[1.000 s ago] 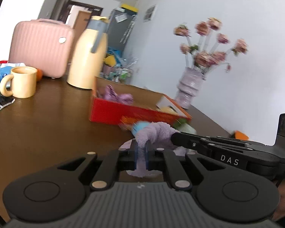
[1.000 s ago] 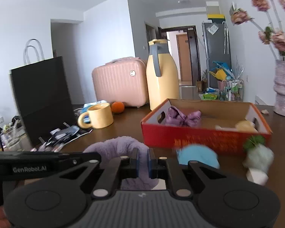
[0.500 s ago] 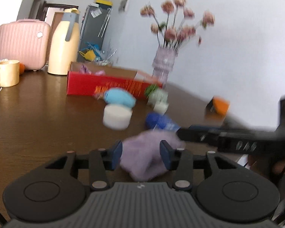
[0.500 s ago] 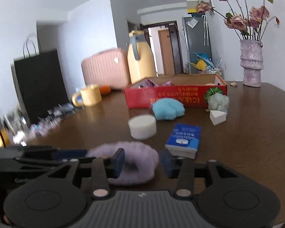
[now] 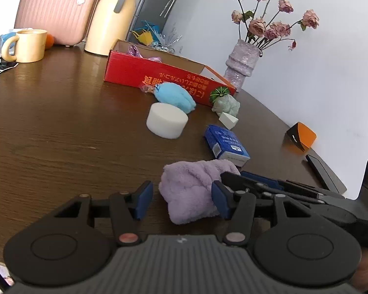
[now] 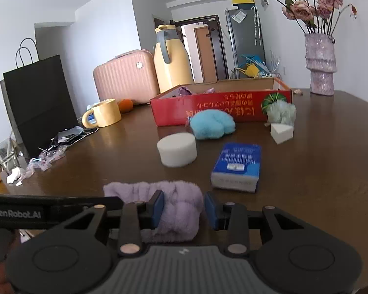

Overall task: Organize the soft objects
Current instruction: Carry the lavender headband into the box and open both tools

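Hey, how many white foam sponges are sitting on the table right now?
2. A round white sponge lies mid-table beside the blue plush; a small white wedge sponge lies in front of the pale green plush. Others could be hidden inside the red box.

- The purple fluffy cloth (image 5: 192,191), clamped and carried near the red box (image 5: 159,72) a second ago, has been brought down onto the near part of the tabletop (image 5: 61,132).
- The left claw (image 5: 181,202), shut on the cloth a second ago, has been opened; a gap is seen at its left pad, while the right pad lies against the cloth.
- The right claw (image 6: 184,209), likewise shut before, has been opened and then partly closed again; the cloth is seen between its pads, a gap showing at the right one.
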